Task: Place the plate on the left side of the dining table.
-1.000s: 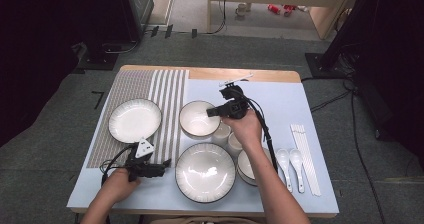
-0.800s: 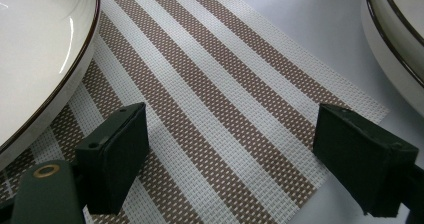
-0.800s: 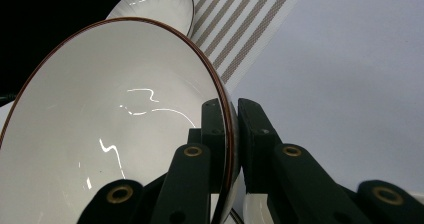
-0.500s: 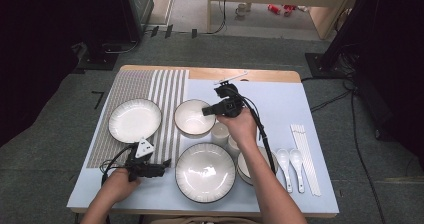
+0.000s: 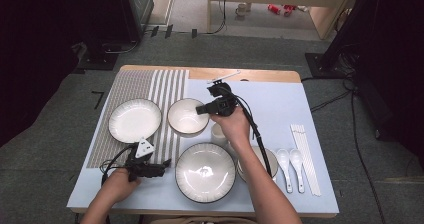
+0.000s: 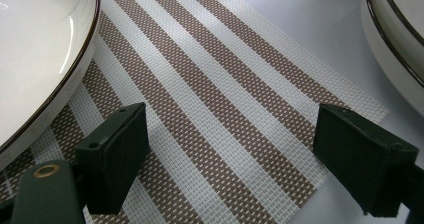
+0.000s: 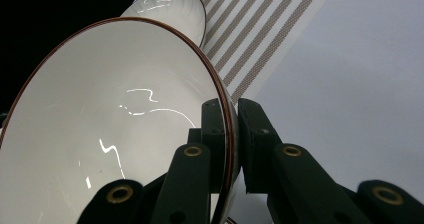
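Right gripper [image 5: 202,109] is pinching the small bowl's [image 5: 186,116] rim over the striped placemat [image 5: 165,86], apparently to set it there; left gripper [image 5: 166,162] is resting, jaws spread, nearby.

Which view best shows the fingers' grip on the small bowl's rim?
The right gripper view: the right gripper has one finger inside and one outside the small bowl, clamped on its brown-edged rim. The high view shows the small bowl with the right gripper at its right edge, but the contact is too small to judge.
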Tool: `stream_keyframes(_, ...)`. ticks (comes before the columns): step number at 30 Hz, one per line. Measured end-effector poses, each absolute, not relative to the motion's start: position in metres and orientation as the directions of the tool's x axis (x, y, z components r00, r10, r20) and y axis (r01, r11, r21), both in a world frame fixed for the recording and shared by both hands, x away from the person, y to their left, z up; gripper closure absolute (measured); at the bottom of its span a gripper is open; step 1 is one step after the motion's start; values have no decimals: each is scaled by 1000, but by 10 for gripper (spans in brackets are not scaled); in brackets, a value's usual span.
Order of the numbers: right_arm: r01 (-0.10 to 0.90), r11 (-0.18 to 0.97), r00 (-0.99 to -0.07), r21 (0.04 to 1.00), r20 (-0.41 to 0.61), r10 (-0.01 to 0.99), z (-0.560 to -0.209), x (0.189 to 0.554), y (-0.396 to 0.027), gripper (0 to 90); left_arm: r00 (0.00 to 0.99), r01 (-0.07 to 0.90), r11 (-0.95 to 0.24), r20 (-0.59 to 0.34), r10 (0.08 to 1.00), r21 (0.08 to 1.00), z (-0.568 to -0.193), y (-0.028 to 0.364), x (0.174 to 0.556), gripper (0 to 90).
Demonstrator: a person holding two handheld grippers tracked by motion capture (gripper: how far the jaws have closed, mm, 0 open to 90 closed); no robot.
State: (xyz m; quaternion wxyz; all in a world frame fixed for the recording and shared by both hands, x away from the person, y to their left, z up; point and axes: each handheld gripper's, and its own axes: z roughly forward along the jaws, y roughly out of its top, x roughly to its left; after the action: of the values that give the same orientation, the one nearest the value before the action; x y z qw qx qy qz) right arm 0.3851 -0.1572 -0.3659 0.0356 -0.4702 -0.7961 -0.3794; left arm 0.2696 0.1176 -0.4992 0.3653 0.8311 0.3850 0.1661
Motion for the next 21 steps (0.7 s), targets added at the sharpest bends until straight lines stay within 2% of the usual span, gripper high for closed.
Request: stream_keyframes(21, 793, 266, -538, 548, 423, 729, -374, 395, -140, 830, 648, 518, -437, -4, 762, 735, -499, 118, 269, 147)
